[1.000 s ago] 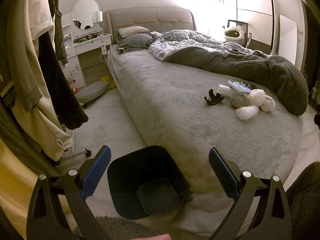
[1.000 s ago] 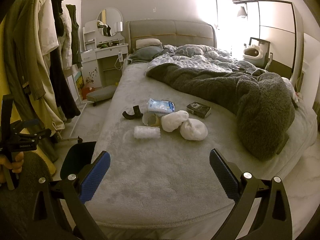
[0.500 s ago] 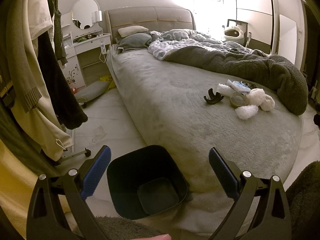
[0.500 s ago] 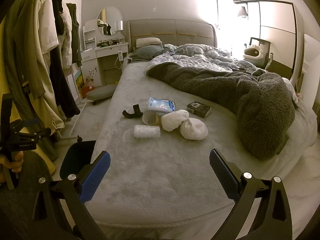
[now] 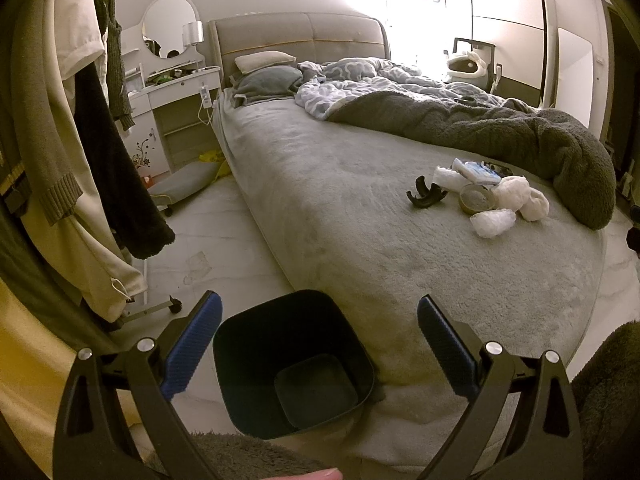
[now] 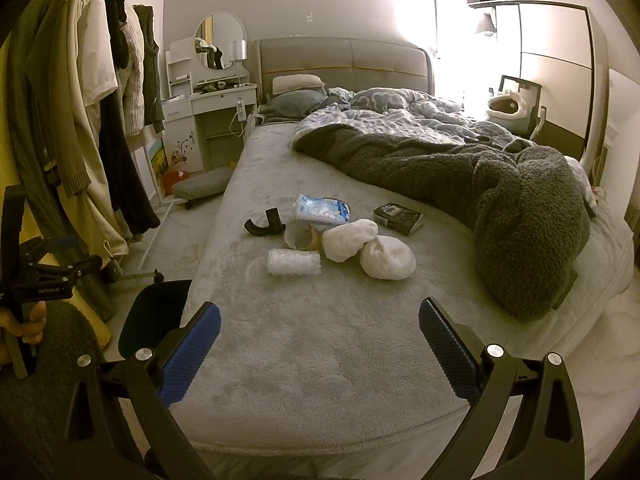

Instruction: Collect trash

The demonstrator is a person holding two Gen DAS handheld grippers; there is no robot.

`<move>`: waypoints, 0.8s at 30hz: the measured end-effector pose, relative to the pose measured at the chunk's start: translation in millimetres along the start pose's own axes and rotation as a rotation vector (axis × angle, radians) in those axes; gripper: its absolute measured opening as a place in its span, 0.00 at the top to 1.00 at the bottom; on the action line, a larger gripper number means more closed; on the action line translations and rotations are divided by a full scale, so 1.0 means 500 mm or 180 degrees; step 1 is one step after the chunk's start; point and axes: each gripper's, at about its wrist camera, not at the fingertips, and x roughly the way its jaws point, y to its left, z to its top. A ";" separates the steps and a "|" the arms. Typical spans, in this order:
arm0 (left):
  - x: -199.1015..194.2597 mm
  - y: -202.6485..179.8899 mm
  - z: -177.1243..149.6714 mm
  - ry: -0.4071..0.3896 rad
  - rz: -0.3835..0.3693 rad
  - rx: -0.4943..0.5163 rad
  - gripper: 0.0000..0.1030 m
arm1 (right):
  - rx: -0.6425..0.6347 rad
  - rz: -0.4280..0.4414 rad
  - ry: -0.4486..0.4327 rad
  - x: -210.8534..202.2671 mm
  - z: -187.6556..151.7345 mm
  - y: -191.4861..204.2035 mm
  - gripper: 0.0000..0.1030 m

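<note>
A cluster of trash lies on the grey bed (image 6: 320,340): a bubble-wrap roll (image 6: 294,262), two white crumpled wads (image 6: 350,239) (image 6: 387,258), a cardboard tape ring (image 6: 302,237), a blue-white wipes pack (image 6: 322,210), a black curved clip (image 6: 266,225) and a small dark box (image 6: 397,217). The same pile (image 5: 490,200) shows in the left wrist view. A dark bin (image 5: 292,364) stands on the floor at the bed's foot corner, below my open left gripper (image 5: 318,344). My right gripper (image 6: 319,350) is open over the bed's near end, empty.
A dark fleece blanket (image 6: 500,200) is bunched along the bed's right side. Hanging clothes on a wheeled rack (image 5: 80,140) crowd the left. A white vanity (image 6: 208,108) and a low footstool (image 6: 202,182) stand by the headboard. A hand holding the other gripper (image 6: 28,276) shows at left.
</note>
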 end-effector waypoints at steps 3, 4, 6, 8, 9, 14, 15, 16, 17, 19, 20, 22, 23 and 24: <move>0.000 0.000 0.000 0.0000 -0.0002 0.0002 0.03 | 0.0002 0.0000 -0.0001 0.000 0.000 0.000 0.03; 0.000 0.000 0.000 0.0000 -0.0002 0.0001 0.03 | 0.0003 0.0000 -0.0001 0.000 0.000 0.000 0.03; 0.001 0.000 0.001 0.0005 -0.0006 0.0001 0.03 | 0.0000 -0.0003 0.0003 0.000 0.001 0.001 0.03; -0.001 0.000 -0.001 0.0011 -0.0004 0.0006 0.03 | -0.0005 -0.0004 0.0009 0.000 0.001 0.001 0.03; 0.006 -0.004 -0.009 0.0015 -0.0007 0.0013 0.03 | -0.0006 -0.0005 0.0008 0.000 0.002 0.001 0.03; 0.010 -0.006 -0.013 0.0021 -0.0017 0.0016 0.03 | -0.0020 -0.0031 0.0041 0.007 -0.007 -0.001 0.03; 0.010 -0.004 -0.014 0.0022 -0.0008 -0.0007 0.03 | 0.0005 -0.0005 0.0073 0.012 -0.011 -0.006 0.03; 0.010 -0.007 -0.014 0.0022 0.0014 -0.0012 0.03 | 0.0043 0.0034 0.0101 0.020 -0.017 -0.012 0.03; 0.011 -0.007 -0.016 0.0033 0.0025 -0.0030 0.03 | 0.0086 0.0063 0.0129 0.022 -0.016 -0.021 0.03; 0.009 -0.008 -0.016 0.0048 0.0031 -0.0055 0.03 | 0.0139 0.0099 0.0139 0.021 -0.019 -0.032 0.03; 0.007 -0.007 -0.013 0.0048 0.0032 -0.0060 0.03 | 0.0162 0.0079 0.0149 0.020 -0.019 -0.037 0.03; 0.002 -0.008 -0.010 0.0040 0.0061 -0.0032 0.03 | 0.0170 0.0047 0.0165 0.010 -0.013 -0.040 0.03; 0.000 -0.006 -0.007 0.0036 0.0063 -0.0029 0.03 | 0.0164 0.0036 0.0171 0.005 -0.012 -0.043 0.03; -0.004 -0.007 -0.008 0.0026 0.0039 -0.0035 0.03 | 0.0176 0.0027 0.0172 -0.001 -0.010 -0.047 0.03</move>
